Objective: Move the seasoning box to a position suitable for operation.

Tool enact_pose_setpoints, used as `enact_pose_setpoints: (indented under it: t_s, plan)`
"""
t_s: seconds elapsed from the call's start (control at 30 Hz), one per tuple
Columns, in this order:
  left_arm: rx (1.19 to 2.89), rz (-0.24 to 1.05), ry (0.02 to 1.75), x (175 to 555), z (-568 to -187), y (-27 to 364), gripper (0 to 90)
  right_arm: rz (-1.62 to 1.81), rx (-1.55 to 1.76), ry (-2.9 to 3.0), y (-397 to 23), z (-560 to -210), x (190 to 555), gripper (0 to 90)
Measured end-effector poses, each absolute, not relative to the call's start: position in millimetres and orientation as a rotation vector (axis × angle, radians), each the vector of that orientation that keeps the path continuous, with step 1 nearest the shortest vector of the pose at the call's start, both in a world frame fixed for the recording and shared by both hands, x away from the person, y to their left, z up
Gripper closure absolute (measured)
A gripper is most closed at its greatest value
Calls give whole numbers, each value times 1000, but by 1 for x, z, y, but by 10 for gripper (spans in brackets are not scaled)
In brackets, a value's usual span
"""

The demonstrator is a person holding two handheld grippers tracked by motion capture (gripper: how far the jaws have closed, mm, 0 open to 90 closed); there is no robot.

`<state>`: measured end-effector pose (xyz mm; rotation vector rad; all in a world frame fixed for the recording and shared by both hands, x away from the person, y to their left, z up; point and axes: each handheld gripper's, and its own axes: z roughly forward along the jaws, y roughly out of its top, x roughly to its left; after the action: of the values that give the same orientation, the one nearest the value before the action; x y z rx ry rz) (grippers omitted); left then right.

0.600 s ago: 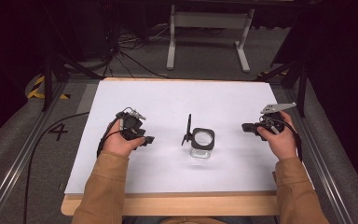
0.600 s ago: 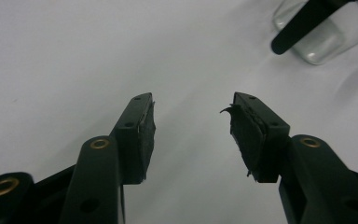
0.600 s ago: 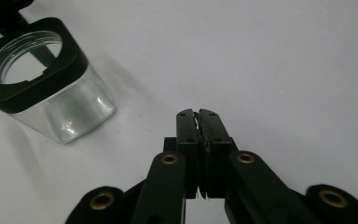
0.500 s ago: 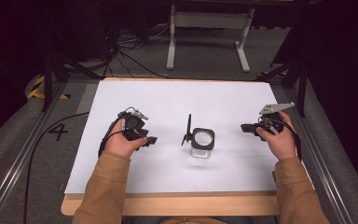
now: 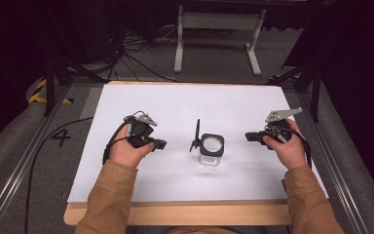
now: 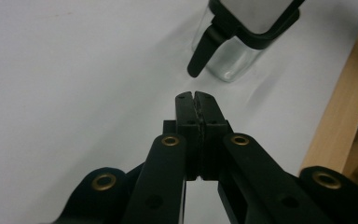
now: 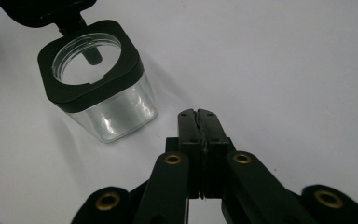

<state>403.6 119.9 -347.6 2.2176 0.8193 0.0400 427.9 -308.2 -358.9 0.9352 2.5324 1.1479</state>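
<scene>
From the high view, a clear jar (image 5: 211,150) with a black rim and flipped-up lid (image 5: 196,137) is seen on the white worktop (image 5: 175,112), between the left tool (image 5: 158,144) and the right tool (image 5: 250,137), apart from both. In the left gripper view, the left tool (image 6: 195,97) is pressed together, empty, near the jar (image 6: 233,56). In the right gripper view, the right tool (image 7: 197,114) is likewise closed on nothing, beside the open jar (image 7: 100,79).

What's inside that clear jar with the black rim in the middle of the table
Nothing that can be seen: the jar looks empty through its open mouth and clear walls, lid flipped open. The bottom corners under the black rim stay hidden.
</scene>
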Motion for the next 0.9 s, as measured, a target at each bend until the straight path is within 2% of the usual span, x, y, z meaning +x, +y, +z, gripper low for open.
enact_pose_setpoints:
  t_s: [0.47, 0.9]
  plan:
    - [2288, -45, 646, 393, -349, 80, 899, 1155, 897, 2598, -290, -372, 430, 900]
    - [2316, -72, 658, 397, -359, 75, 898, 1073, 793, 2715, -257, -386, 424, 900]
